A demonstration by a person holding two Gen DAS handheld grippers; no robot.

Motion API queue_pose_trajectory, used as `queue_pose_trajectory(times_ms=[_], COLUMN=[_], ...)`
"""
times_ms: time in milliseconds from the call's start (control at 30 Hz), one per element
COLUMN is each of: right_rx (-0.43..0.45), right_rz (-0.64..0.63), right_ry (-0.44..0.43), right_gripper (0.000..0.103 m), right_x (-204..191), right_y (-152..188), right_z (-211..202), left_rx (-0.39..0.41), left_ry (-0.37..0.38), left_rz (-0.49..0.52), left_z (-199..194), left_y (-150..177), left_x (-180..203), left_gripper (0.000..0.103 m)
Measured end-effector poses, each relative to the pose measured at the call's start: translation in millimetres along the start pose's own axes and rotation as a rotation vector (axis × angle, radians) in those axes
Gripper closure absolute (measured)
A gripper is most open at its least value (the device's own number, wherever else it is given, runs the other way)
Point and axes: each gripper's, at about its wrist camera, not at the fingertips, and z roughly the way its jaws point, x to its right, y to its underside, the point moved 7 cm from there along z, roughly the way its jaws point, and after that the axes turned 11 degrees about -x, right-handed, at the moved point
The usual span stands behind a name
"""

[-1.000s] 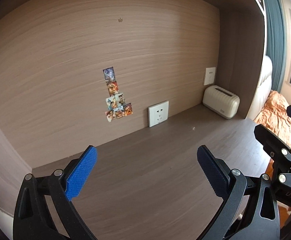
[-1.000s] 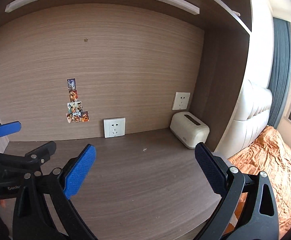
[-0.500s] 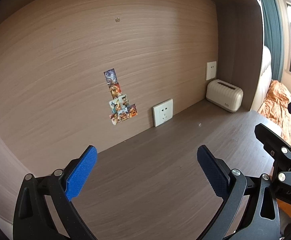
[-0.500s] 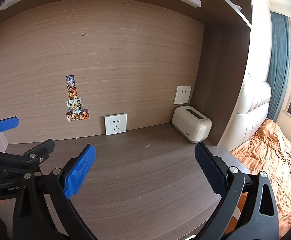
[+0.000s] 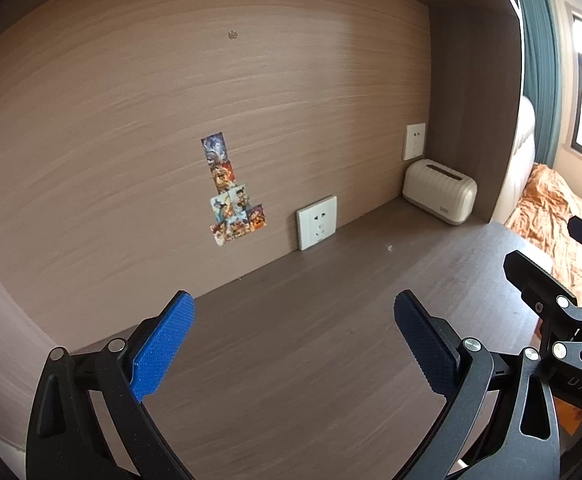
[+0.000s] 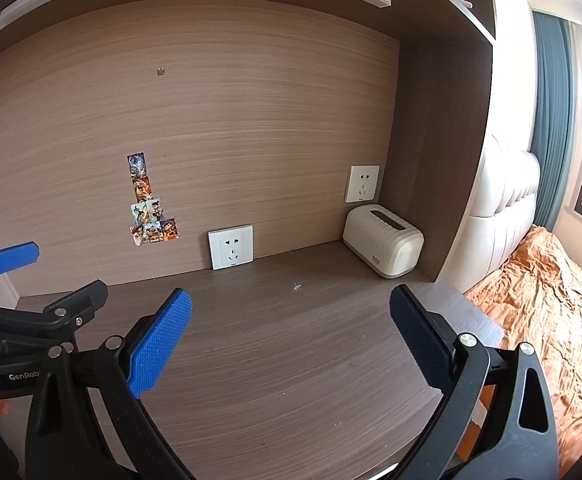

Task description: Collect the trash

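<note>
- Our left gripper (image 5: 293,340) hangs above the desk (image 5: 291,360) with its blue pads (image 5: 163,344) spread wide and nothing between them.
- Our right gripper (image 6: 289,338) is likewise agape over the same desk, its jaws empty; we see it from the left wrist view as black linkage at the right edge, and the left one shows at the left edge of the right wrist view.
- The only likely trash we can make out is a tiny pale scrap (image 6: 297,287) lying on the desk, ahead of both grippers and well apart from them, between the lower wall socket (image 6: 231,247) and the cream tissue box (image 6: 383,246).
- The tissue box sits in the desk's back right corner, under a second socket (image 6: 362,183).
- A cluster of small picture stickers (image 6: 149,208) clings to the wooden back panel, left of the lower socket.
- Past the desk's right side we see an orange bedspread (image 6: 543,300).
</note>
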Motion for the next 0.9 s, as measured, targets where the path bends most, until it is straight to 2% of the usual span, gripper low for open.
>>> queue_pose_trajectory(times_ms=[200,400,900], right_rx=[-0.006,-0.016,-0.020], right_rz=[0.013,0.024,0.022], right_ry=[-0.008,-0.019,-0.038], right_gripper=[0.004,0.004,0.004], right_x=[-0.3,-1.9,-7.9], right_y=[0.5,2.2,6.4], right_z=[1.4,1.8,-1.1], left_rx=[0.006,-0.022,-0.009], left_ry=[-0.010,0.018,-0.014], left_rz=[0.003,-0.026,-0.014], left_z=[-2.5,-0.6,-7.5], left_y=[1.3,5.0,9.2], left_x=[-0.4,-2.5,-6.2], left_gripper=[0.005,0.005,0.005])
